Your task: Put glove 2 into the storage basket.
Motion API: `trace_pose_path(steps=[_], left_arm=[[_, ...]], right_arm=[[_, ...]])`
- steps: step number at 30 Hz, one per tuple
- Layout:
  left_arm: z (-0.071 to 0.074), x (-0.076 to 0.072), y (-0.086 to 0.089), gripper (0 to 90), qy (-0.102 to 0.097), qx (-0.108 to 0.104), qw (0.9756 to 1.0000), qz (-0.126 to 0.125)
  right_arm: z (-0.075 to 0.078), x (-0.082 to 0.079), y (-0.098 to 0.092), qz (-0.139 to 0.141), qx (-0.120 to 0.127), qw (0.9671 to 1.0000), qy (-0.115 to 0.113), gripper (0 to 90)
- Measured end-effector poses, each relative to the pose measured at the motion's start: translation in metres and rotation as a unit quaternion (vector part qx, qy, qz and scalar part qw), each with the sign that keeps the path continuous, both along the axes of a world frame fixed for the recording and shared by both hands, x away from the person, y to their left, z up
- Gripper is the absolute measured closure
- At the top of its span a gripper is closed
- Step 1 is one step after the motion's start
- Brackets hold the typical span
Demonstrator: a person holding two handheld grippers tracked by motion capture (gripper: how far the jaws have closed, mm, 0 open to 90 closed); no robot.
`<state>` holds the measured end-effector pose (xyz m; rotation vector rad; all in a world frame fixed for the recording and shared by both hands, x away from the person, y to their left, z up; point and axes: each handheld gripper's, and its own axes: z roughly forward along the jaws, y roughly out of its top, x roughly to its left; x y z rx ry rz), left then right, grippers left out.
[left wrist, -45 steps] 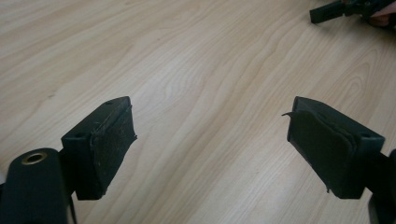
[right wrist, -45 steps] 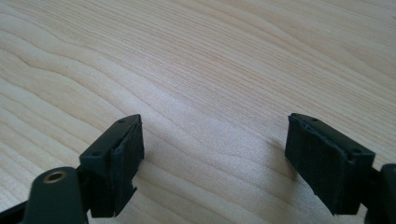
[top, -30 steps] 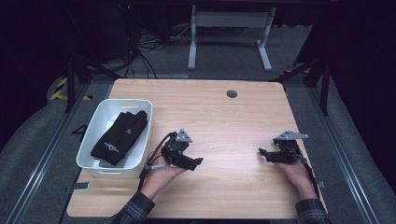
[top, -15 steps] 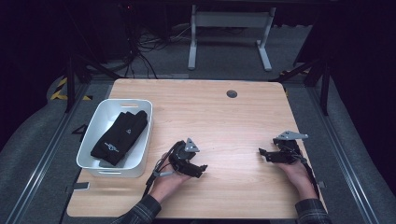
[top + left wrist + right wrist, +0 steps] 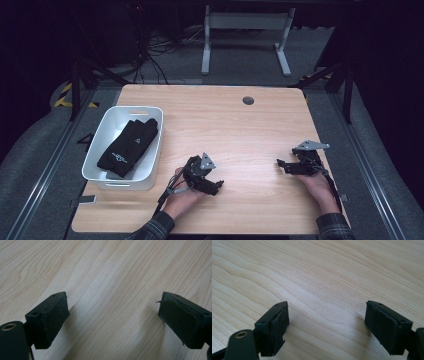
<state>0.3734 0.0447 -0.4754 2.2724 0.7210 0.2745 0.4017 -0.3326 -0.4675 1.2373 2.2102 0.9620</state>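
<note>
White bin (image 5: 150,150) holding black gloves (image 5: 128,146) sits left of left gripper (image 5: 216,187). Right gripper (image 5: 281,165) farther right. Both jaws wide apart, empty, over bare wooden table (image 5: 235,125).

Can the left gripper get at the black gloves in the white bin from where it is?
Probably yes. The left gripper stands open just right of the white bin, bare tabletop lies between them, and the black gloves lie uncovered in the open-topped bin.
</note>
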Motion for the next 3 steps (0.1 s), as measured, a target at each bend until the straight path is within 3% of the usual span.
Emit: trace_pose_path(steps=[3], left_arm=[[-0.0001, 0.0000, -0.0002, 9.3, 0.001, -0.001, 1.0000, 0.000]], right_arm=[[0.0000, 0.0000, 0.0000, 0.000, 0.000, 1.0000, 0.000, 20.1]])
